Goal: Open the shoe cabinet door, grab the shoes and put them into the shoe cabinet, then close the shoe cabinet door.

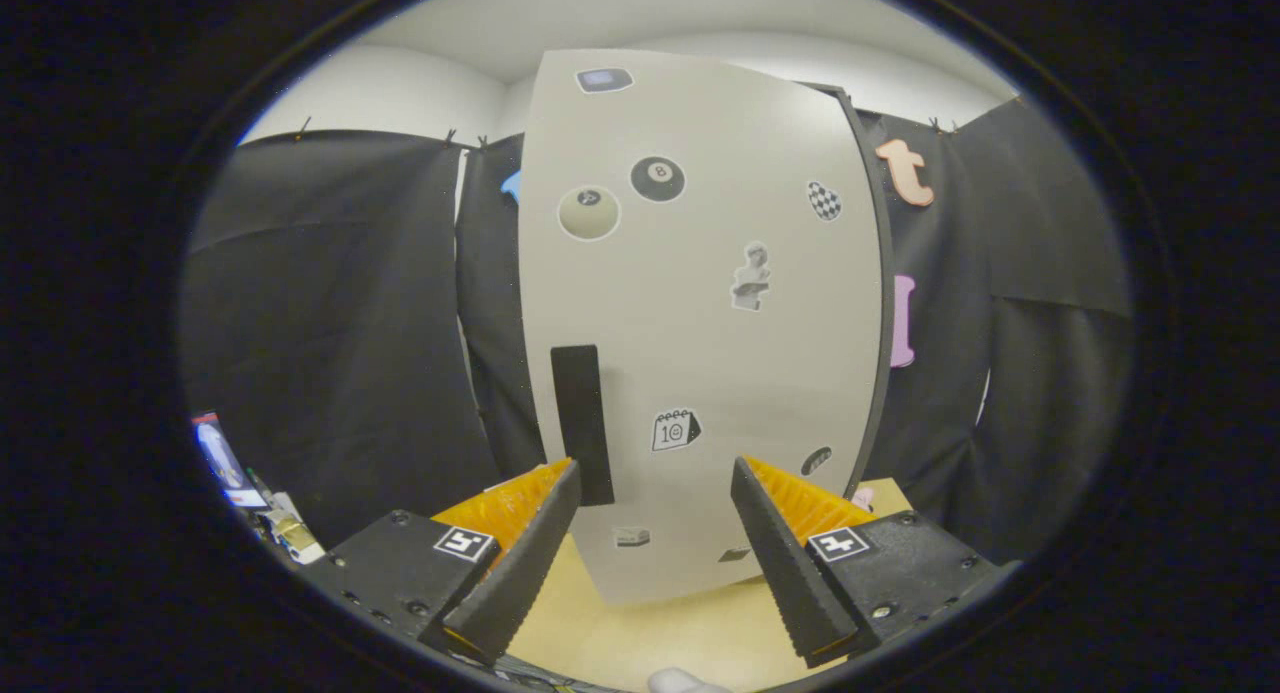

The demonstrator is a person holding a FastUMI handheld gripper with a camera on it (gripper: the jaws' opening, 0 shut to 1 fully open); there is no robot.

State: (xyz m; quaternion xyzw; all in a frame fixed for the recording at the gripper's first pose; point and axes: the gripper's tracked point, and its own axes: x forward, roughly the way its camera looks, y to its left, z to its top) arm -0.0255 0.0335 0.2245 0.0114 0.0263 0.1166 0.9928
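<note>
Black cloth hung from clips closes off the booth behind a pale wooden desk (pixel 640 633), on which the shoe cabinet (pixel 700 303) stands upright. Its light door faces the camera and appears shut, flush with the dark frame seen along its right edge. A tall black handle (pixel 581 423) is set low on the door's left side, and small stickers, among them a black ball and a pale ball, are scattered over the panel. A small white rounded object (pixel 680 681), possibly the toe of a shoe, is seen on the desk nearest the camera; what it is cannot be settled.

The claw (pixel 655 493) is held with its fingers apart and nothing between them, just short of the door, the left finger close beside the handle.

A shut door fits either a cabinet awaiting its shoes or one already filled and closed again; the inside is hidden, so neither can be ruled out. Should the handle be taken, it is best centred between the fingers, gripped squarely across its narrow width, and drawn along the door's swing rather than straight back, so that the light cabinet is not dragged over the desk.
</note>
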